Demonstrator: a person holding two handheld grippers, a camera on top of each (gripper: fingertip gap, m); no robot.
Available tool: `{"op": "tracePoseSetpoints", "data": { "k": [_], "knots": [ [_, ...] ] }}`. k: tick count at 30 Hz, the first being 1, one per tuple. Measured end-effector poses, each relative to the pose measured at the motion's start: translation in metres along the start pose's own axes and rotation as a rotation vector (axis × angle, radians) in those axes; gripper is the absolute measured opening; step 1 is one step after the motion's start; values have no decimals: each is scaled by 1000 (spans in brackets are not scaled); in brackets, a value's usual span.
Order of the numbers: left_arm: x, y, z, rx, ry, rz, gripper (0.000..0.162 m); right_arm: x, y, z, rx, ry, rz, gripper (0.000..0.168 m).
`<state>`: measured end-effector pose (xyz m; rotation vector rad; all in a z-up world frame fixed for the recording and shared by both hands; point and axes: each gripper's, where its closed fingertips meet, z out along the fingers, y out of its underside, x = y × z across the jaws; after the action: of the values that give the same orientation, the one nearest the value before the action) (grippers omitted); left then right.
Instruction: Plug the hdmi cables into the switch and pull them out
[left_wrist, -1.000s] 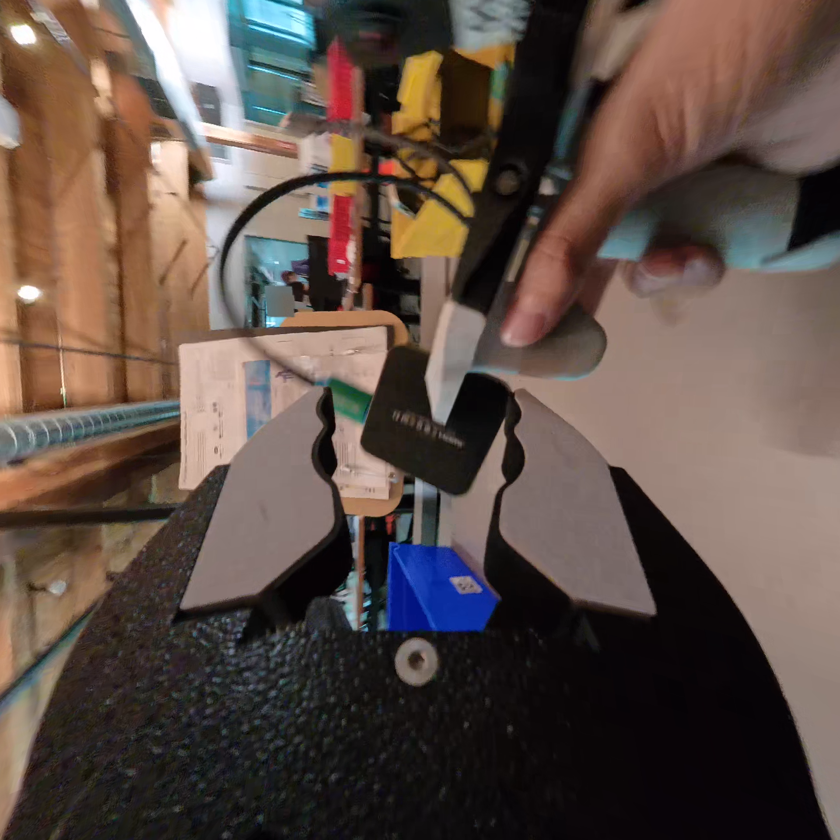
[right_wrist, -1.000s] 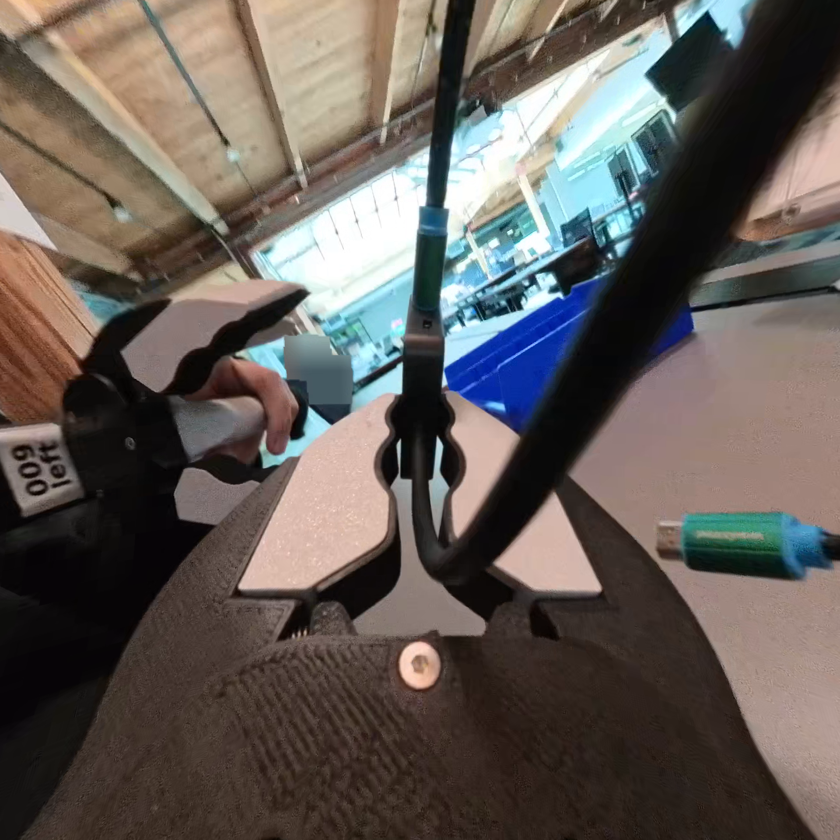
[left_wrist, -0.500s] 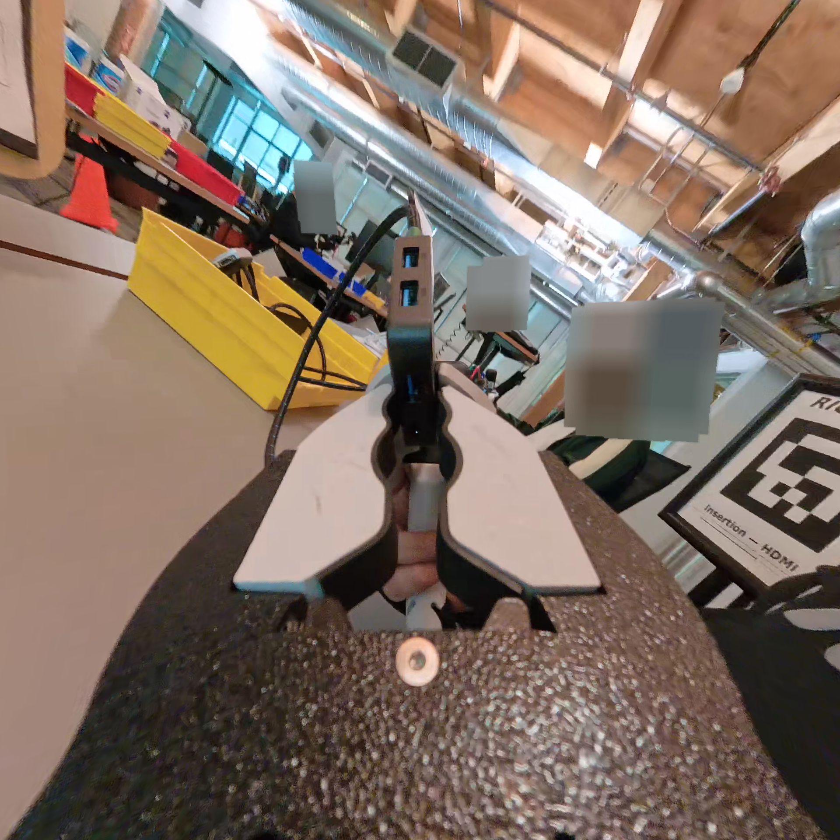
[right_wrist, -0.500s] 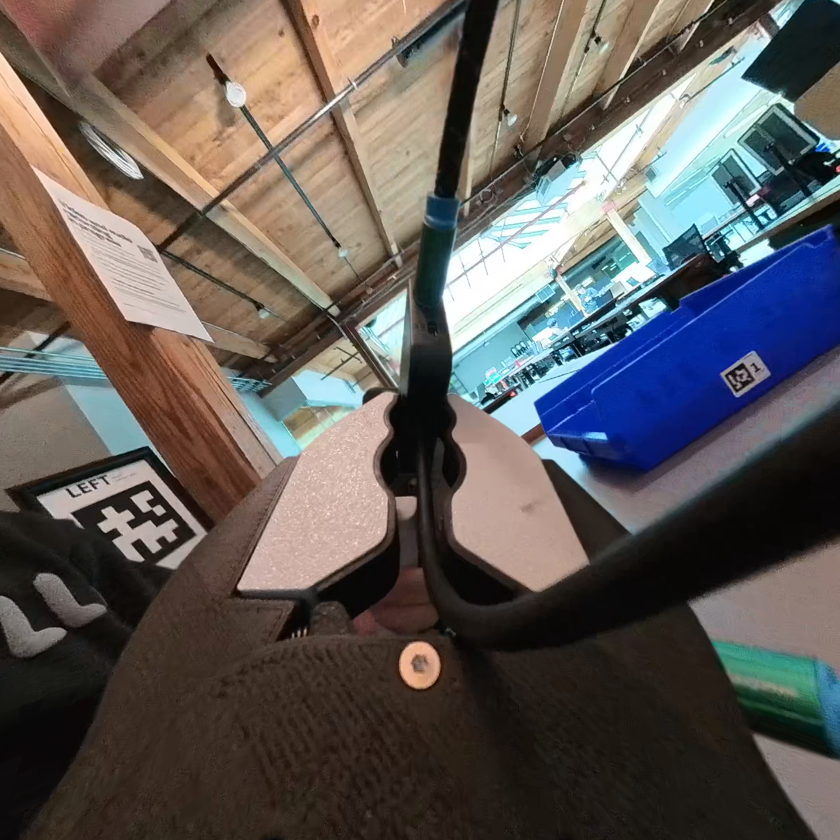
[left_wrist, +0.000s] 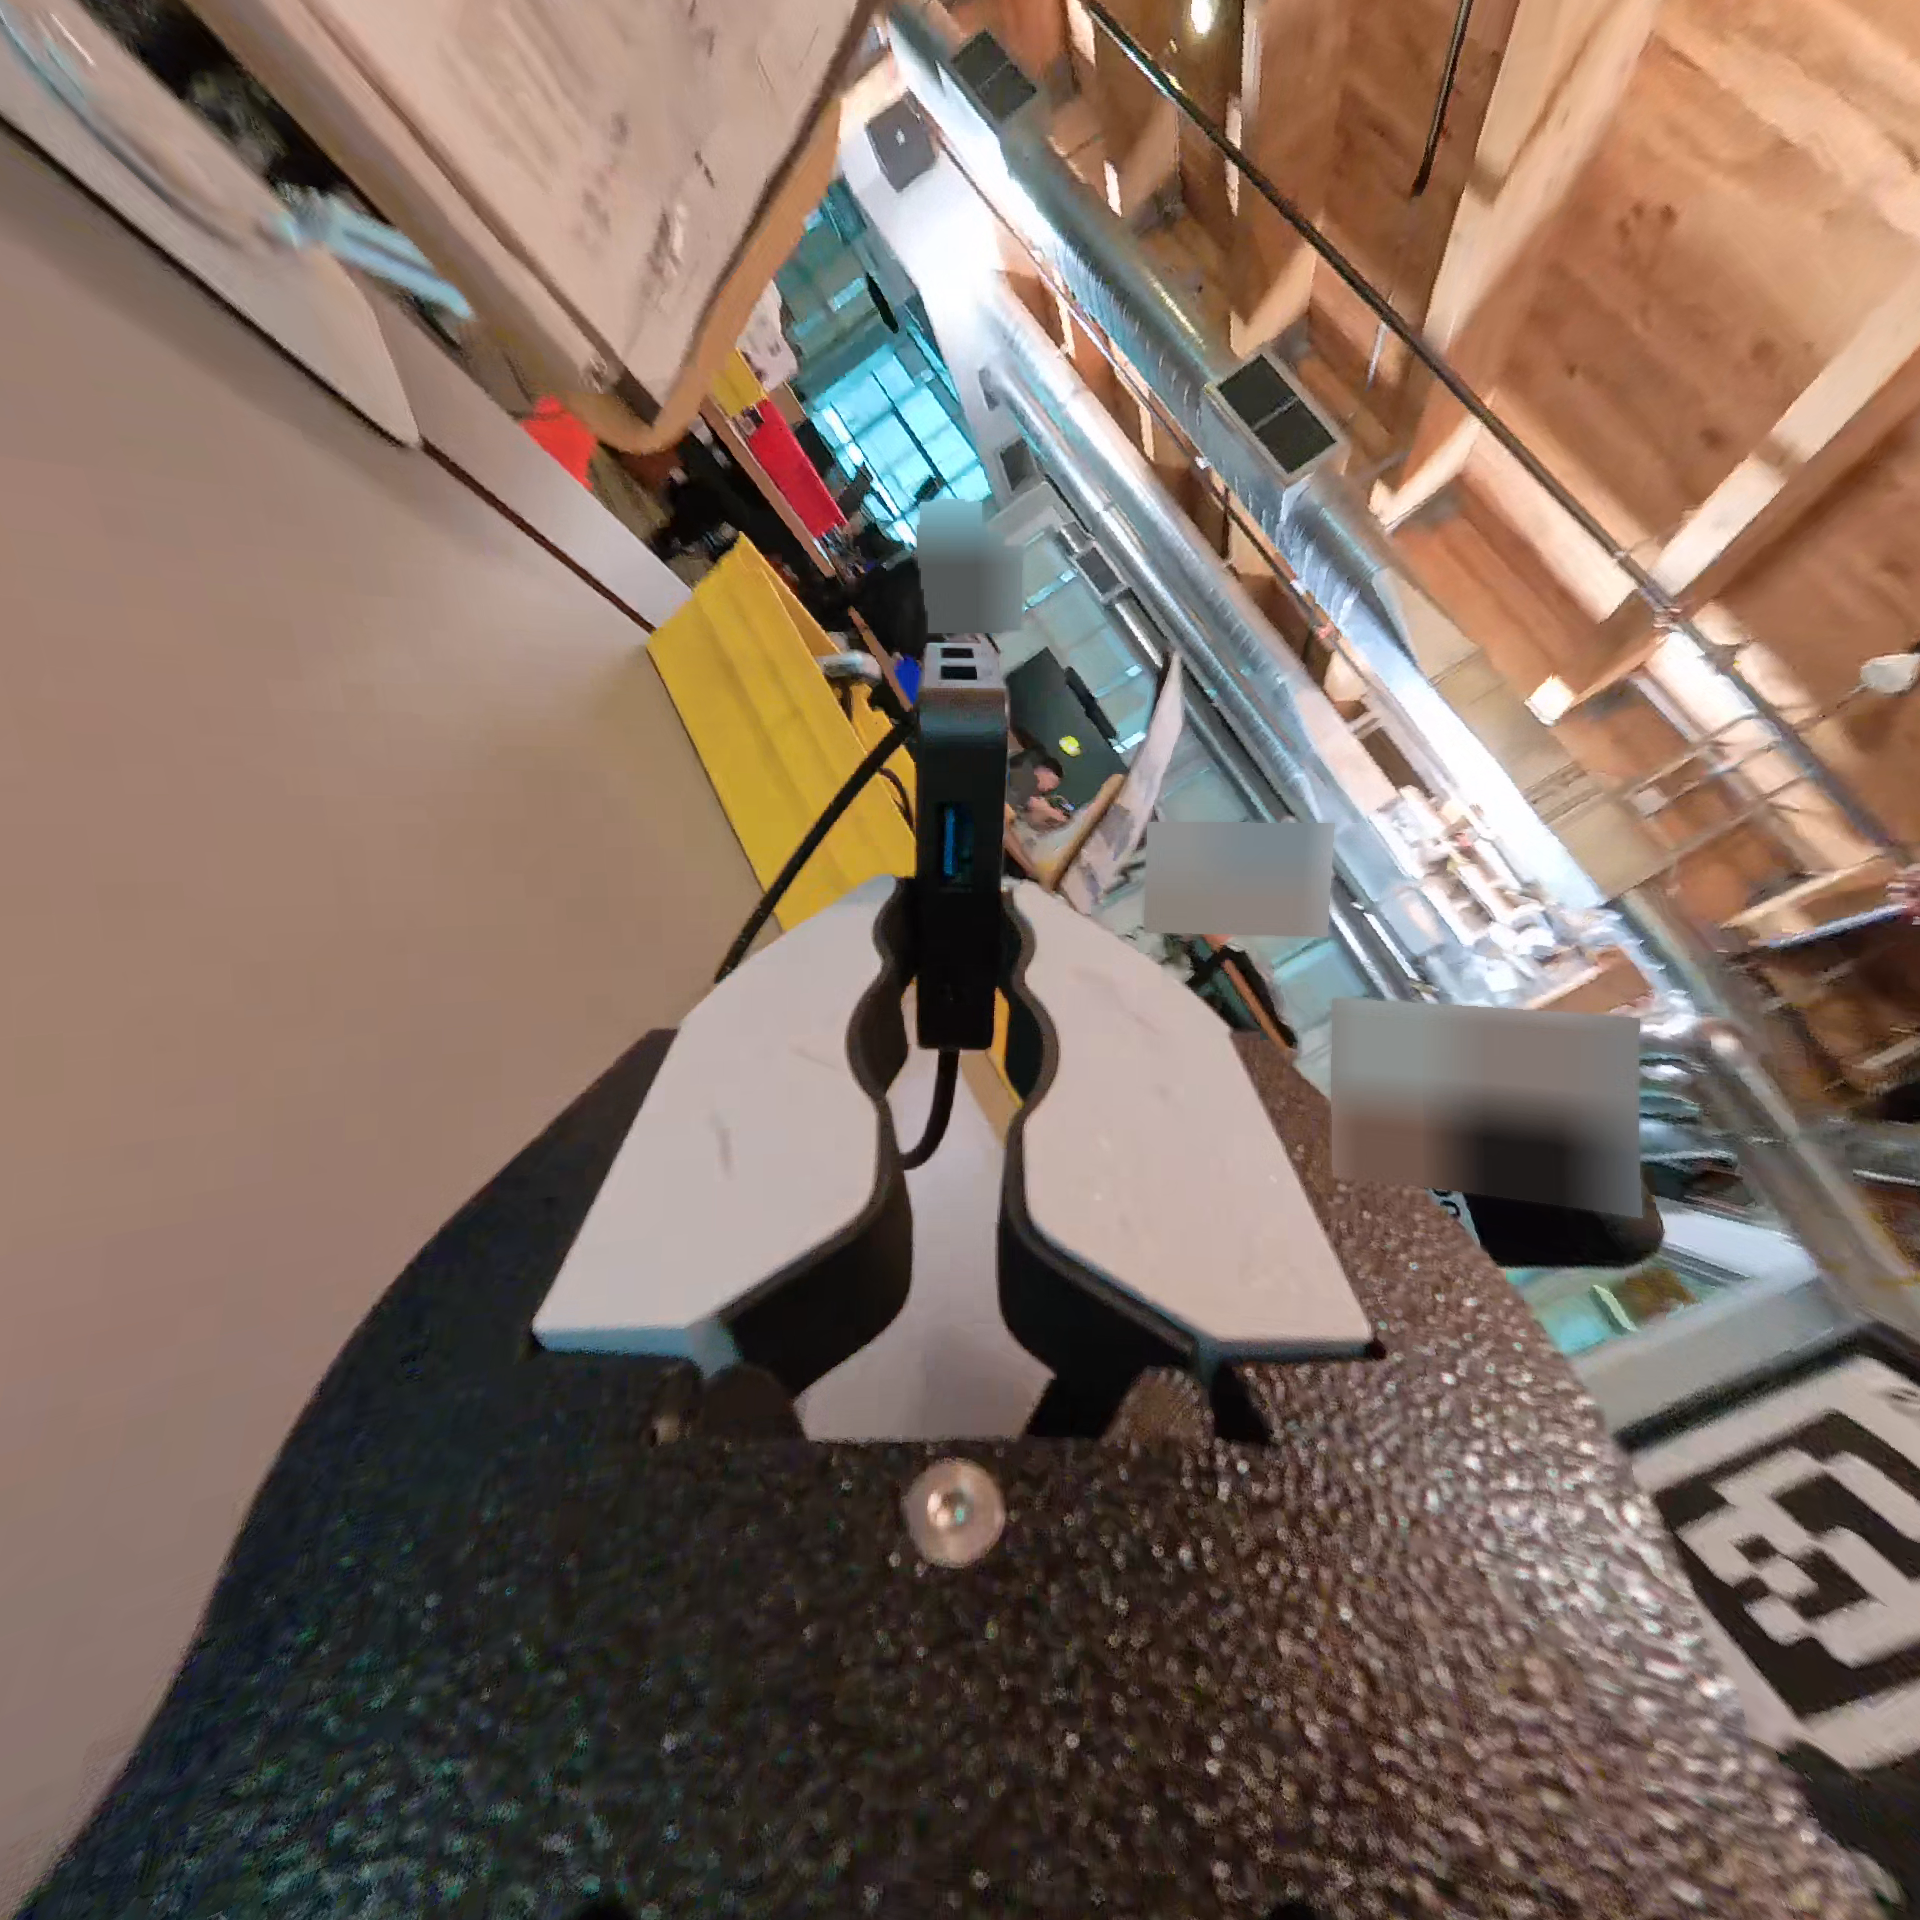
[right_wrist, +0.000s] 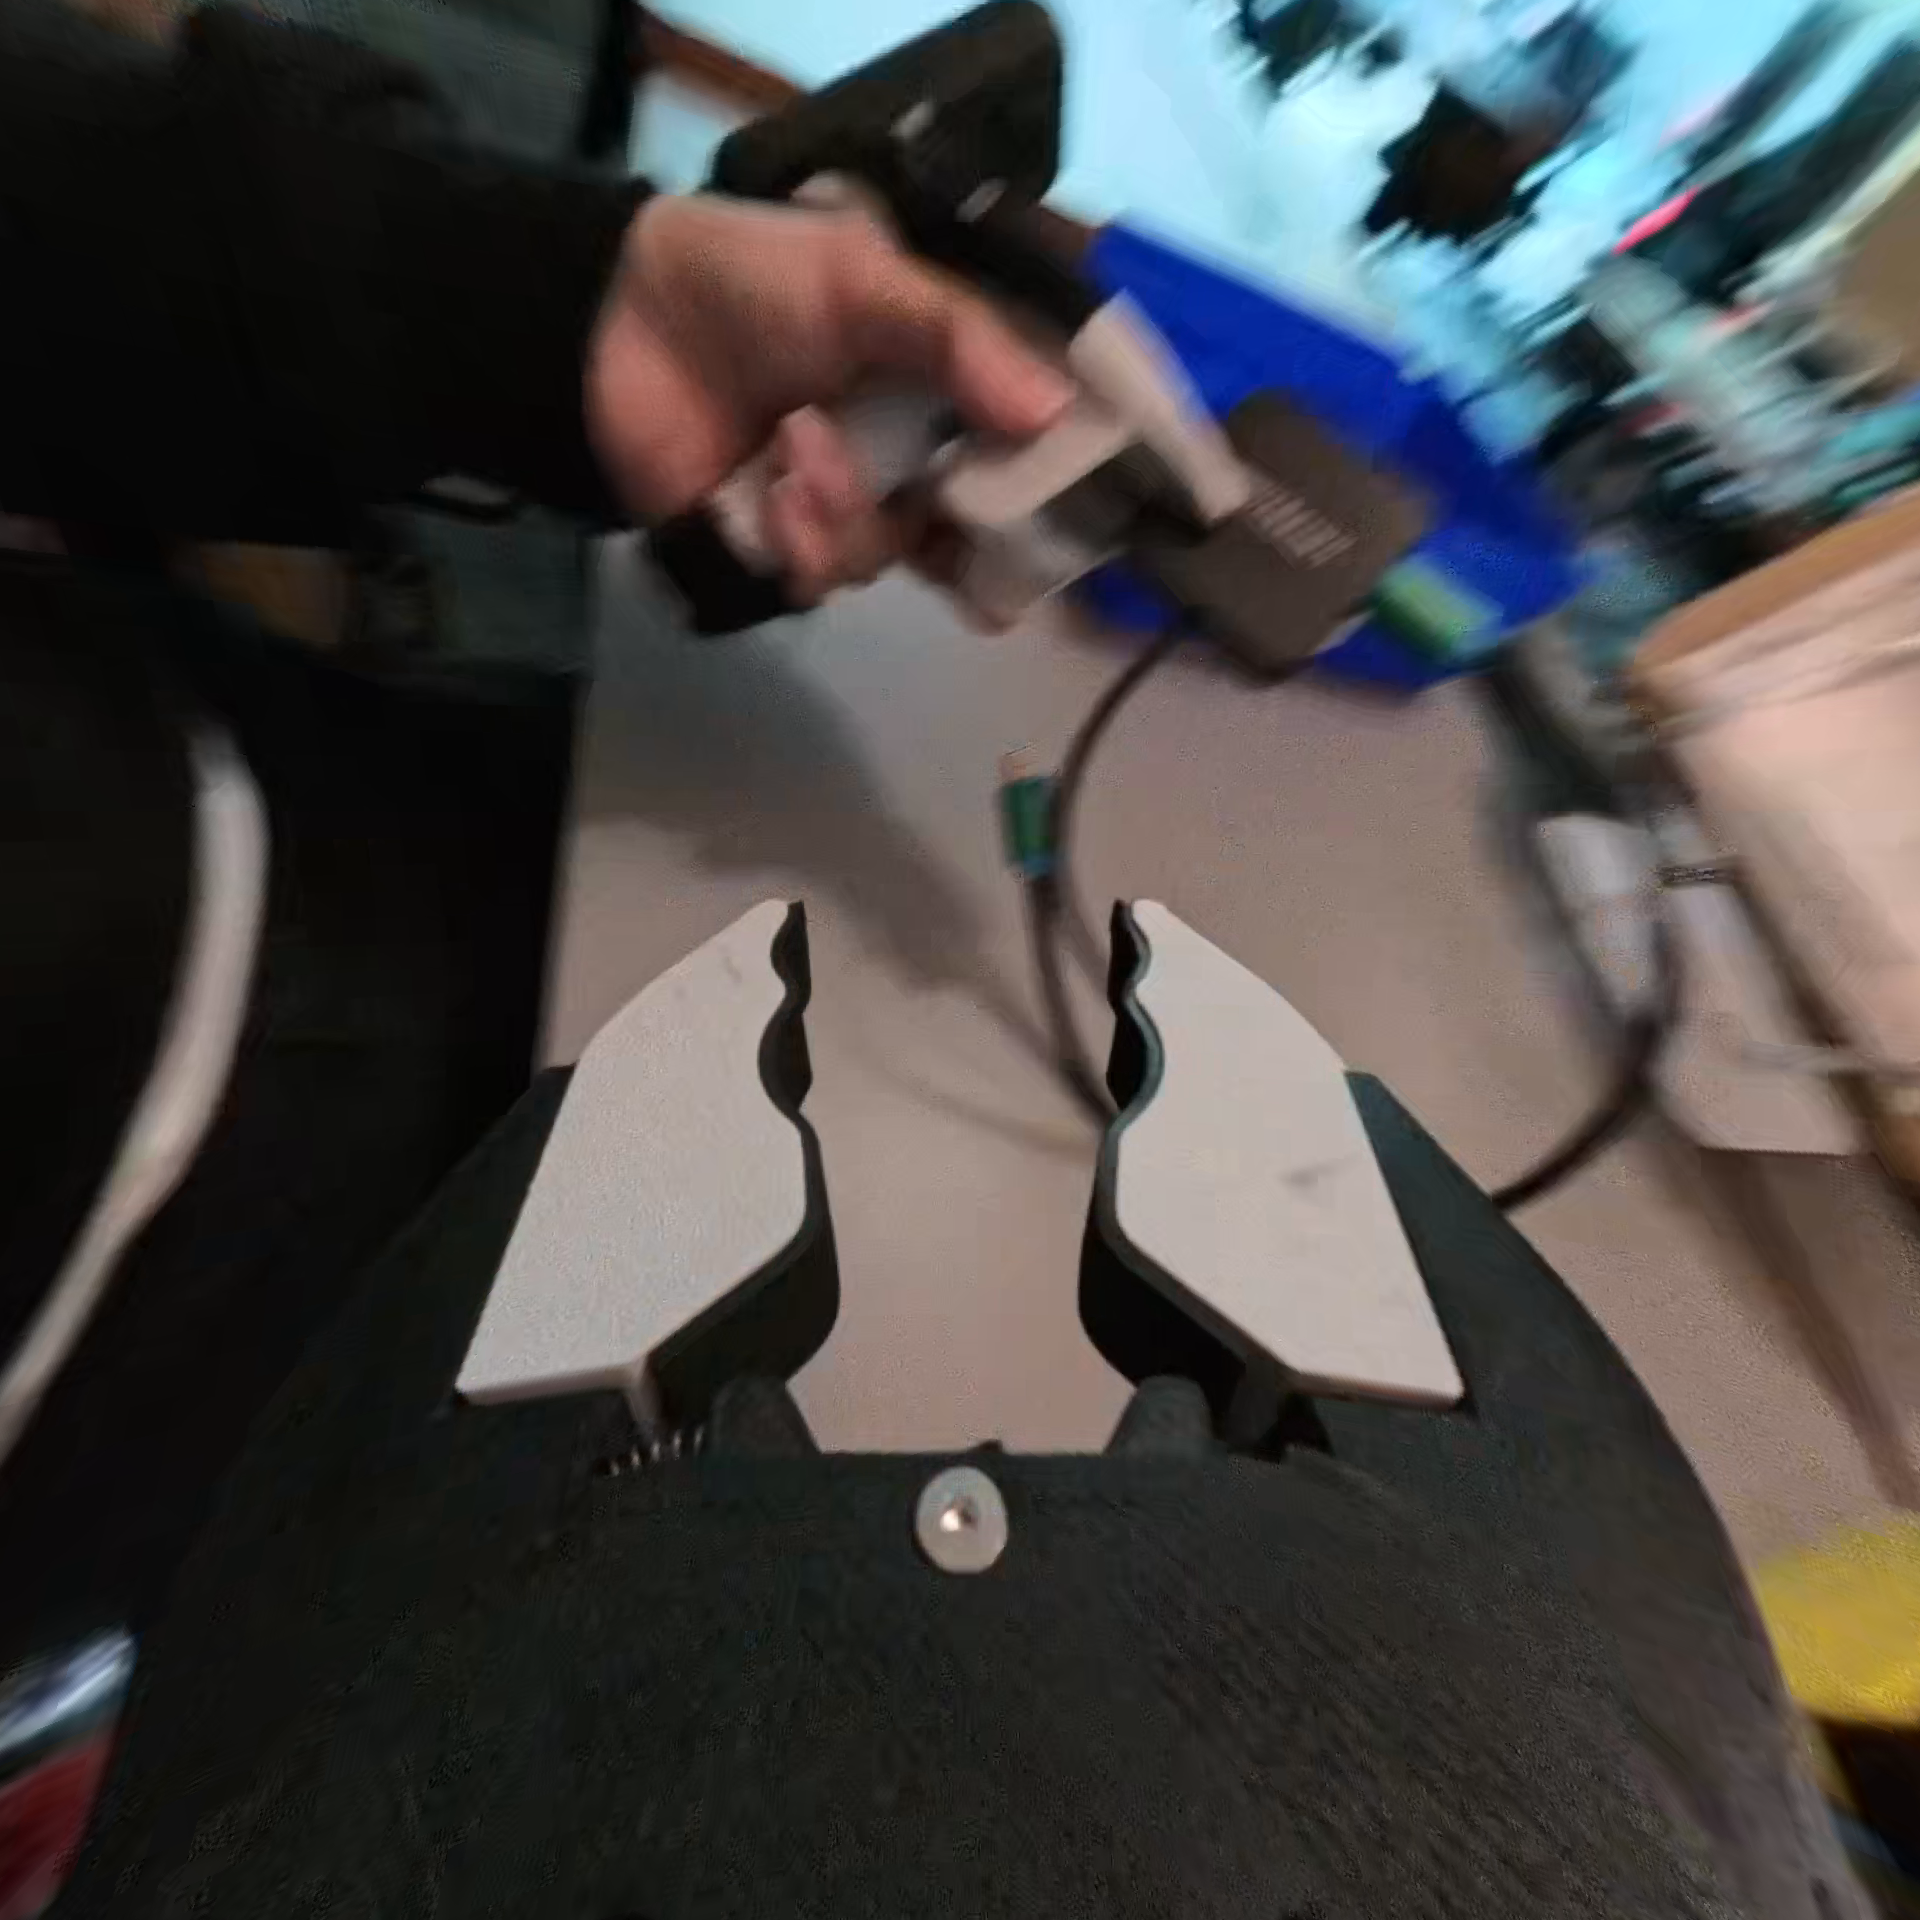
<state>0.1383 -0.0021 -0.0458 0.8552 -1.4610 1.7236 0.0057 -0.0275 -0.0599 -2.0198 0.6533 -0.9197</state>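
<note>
My left gripper (left_wrist: 958, 914) is shut on the black switch (left_wrist: 961, 810), which stands edge-on between the fingertips with a blue port facing me. A thin black cable (left_wrist: 935, 1101) hangs from its lower end. In the blurred right wrist view, my right gripper (right_wrist: 956, 914) is open and empty above the table. Farther off there, a hand holds the left gripper (right_wrist: 1205, 509) with the switch (right_wrist: 1299, 540) in it. A green HDMI plug (right_wrist: 1423, 613) sits in the switch's far side. A second green HDMI plug (right_wrist: 1023, 821) lies loose on the table beyond my right fingertips.
A yellow bin (left_wrist: 769, 727) stands on the beige table (left_wrist: 312, 831) behind the switch. A black-and-white marker board (left_wrist: 1818, 1558) is at lower right. A blue bin (right_wrist: 1299, 364) sits behind the left gripper. A black cable (right_wrist: 1081, 748) loops over the table, and a beige board (right_wrist: 1787, 779) stands at right.
My left gripper closed on the switch and still holds it. My right gripper let go of the switch, opened and pulled back to look down at the table.
</note>
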Motion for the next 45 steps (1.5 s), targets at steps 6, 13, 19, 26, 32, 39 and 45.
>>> {"op": "tracePoseSetpoints", "data": {
  "k": [6, 13, 19, 26, 32, 39, 45],
  "knots": [
    [16, 49, 15, -227, 36, 25, 14, 41, -23, -11, 155, 330, -146, 66],
    [45, 90, 14, -485, 104, 199, 14, 47, -8, 10, 125, 416, -329, 76],
    [47, 112, 6, -655, 141, 251, 14, 31, -1, 11, 82, 326, -421, 71],
    [37, 123, -4, -851, 82, 388, 14, 26, 0, 16, -61, 342, -594, 80],
    [39, 120, -5, -930, 54, 480, 14, 22, -3, 20, -117, 354, -695, 71],
    [37, 111, 2, -950, 6, 579, 15, 38, 1, 23, -156, 426, -610, 69],
    [60, 63, 25, -496, 51, 1061, 65, 54, 10, 1, -125, 410, -318, 69]
  ]
}}
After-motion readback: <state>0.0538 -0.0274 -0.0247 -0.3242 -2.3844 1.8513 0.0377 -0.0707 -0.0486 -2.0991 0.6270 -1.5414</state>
